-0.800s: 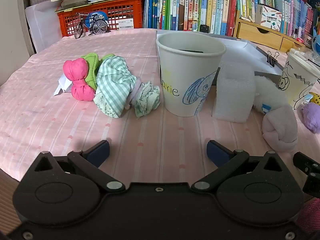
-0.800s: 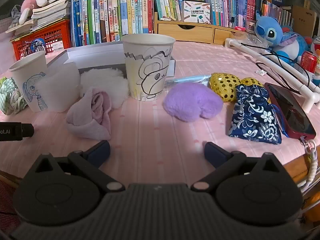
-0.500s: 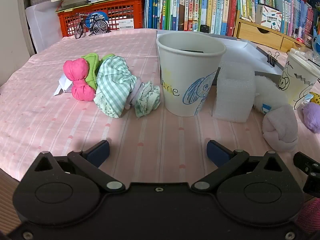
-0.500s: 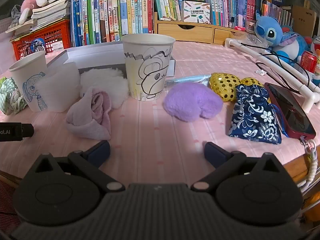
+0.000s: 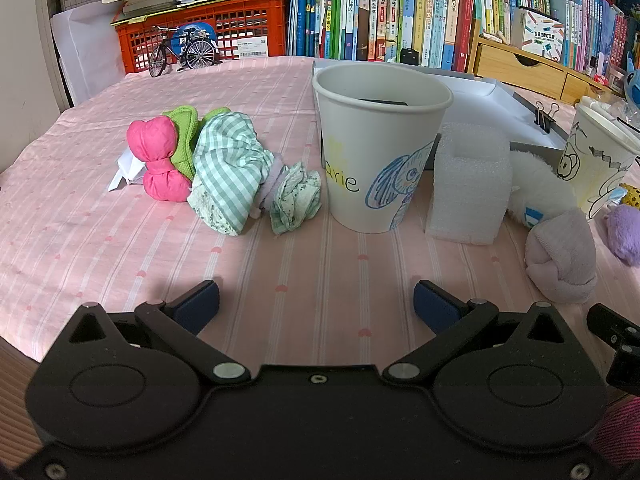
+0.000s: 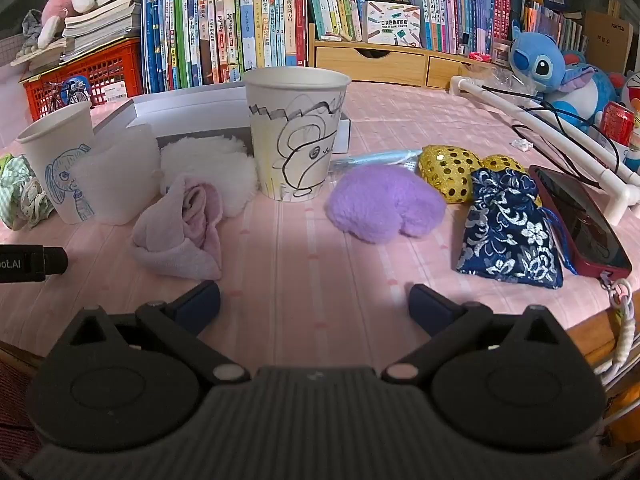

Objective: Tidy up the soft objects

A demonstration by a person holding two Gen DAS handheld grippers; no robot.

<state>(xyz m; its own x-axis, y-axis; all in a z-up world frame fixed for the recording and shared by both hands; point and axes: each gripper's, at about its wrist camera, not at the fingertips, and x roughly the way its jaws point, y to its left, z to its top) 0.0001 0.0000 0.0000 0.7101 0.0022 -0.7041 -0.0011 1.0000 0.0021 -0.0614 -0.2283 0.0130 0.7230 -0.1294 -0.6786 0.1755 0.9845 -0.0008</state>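
Observation:
In the left wrist view, a pink knotted bundle (image 5: pixel 158 158), a green checked cloth (image 5: pixel 230 172) and a small crumpled floral cloth (image 5: pixel 296 196) lie left of a paper cup with a blue elephant drawing (image 5: pixel 378 148). My left gripper (image 5: pixel 316 306) hovers open over bare tablecloth in front of them. In the right wrist view, a pale pink towel (image 6: pixel 182 228), a purple fluffy piece (image 6: pixel 384 204), a gold sequin pouch (image 6: pixel 450 172) and a blue floral pouch (image 6: pixel 510 228) lie around a second drawn cup (image 6: pixel 296 132). Nothing sits between the jaws of my open right gripper (image 6: pixel 314 306).
A white foam block (image 5: pixel 468 188) and a white fluffy pad (image 6: pixel 212 164) sit between the cups. A red-cased phone (image 6: pixel 580 220) lies at the right table edge. Books, a red crate (image 5: pixel 208 36), a toy bicycle (image 5: pixel 182 50) and a blue plush toy (image 6: pixel 548 68) line the back.

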